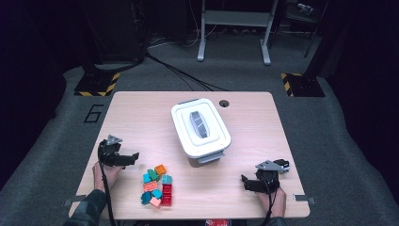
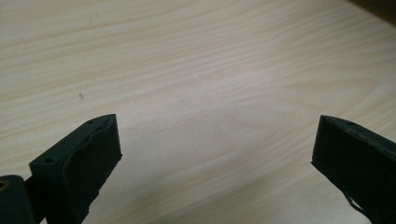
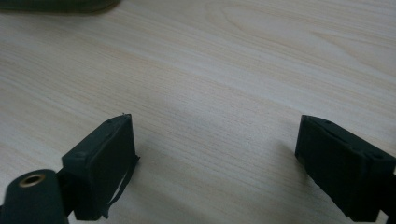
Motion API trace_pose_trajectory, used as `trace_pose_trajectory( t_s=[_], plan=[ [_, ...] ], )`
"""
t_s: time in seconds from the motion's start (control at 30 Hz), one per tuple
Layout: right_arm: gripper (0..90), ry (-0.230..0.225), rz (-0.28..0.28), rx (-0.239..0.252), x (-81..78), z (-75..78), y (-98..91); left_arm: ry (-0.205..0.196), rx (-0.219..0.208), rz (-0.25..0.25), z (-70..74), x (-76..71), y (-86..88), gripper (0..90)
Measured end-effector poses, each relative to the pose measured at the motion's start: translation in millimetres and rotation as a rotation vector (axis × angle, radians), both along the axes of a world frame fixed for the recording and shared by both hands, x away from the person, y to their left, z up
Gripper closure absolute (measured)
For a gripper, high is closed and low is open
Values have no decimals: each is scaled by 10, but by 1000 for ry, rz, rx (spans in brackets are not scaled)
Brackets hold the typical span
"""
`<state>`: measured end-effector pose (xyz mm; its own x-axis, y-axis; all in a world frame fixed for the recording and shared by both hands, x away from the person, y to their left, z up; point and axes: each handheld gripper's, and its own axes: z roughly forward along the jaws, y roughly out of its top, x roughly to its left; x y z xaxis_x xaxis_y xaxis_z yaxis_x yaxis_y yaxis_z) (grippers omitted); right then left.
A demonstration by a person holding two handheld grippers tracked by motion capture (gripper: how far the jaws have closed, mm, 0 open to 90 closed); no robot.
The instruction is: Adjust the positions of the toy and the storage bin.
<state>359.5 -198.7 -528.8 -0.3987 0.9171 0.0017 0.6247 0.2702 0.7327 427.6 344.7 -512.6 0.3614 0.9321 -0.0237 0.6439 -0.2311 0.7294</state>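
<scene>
- High view, left: my left gripper (image 1: 134,157) rests on the wooden table (image 1: 141,113), jaws spread with nothing between them, pointing toward the toy bricks (image 1: 157,185) just beside it.
- High view, centre: the bricks lie in a loose cluster near the front edge; behind them stands a white lidded container (image 1: 200,128) with a grey handle.
- High view, right: my right gripper (image 1: 245,182) lies near the front right corner, well apart from the bricks.
- Left gripper view: my left gripper (image 2: 215,140) has its jaws wide apart over bare wood grain.
- Right gripper view: my right gripper (image 3: 215,140) likewise stands spread and empty over bare wood.
</scene>
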Motion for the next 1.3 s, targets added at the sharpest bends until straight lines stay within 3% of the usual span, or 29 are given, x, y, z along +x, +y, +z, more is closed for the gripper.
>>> trace_pose_trajectory(
  t_s=[0.13,0.23,0.37,0.5,0.67,0.83,1.0,1.2,1.3],
  plan=[
    [80,9,-29,4,4,1,26,11,41,-12,-148,-48,17,10],
    [76,12,-30,-7,10,5,28,-9,22,-14,-192,-78,34,5],
    [59,35,-28,-18,35,22,24,5,27,-35,-184,-82,36,3],
    [51,60,-44,11,67,51,-16,5,29,-39,-185,-78,31,2],
    [45,45,-60,52,102,191,-68,-3,22,-41,-193,-66,11,0],
    [32,19,-36,52,191,531,4,10,27,-52,-182,-50,4,0],
    [29,-22,-10,56,256,846,99,-3,24,-45,-193,-46,-5,1],
    [23,-41,24,61,309,1107,263,-4,24,-46,-193,-43,-7,2],
    [13,-66,59,53,361,1277,442,-8,23,-48,-196,-39,-8,2]
  ],
)
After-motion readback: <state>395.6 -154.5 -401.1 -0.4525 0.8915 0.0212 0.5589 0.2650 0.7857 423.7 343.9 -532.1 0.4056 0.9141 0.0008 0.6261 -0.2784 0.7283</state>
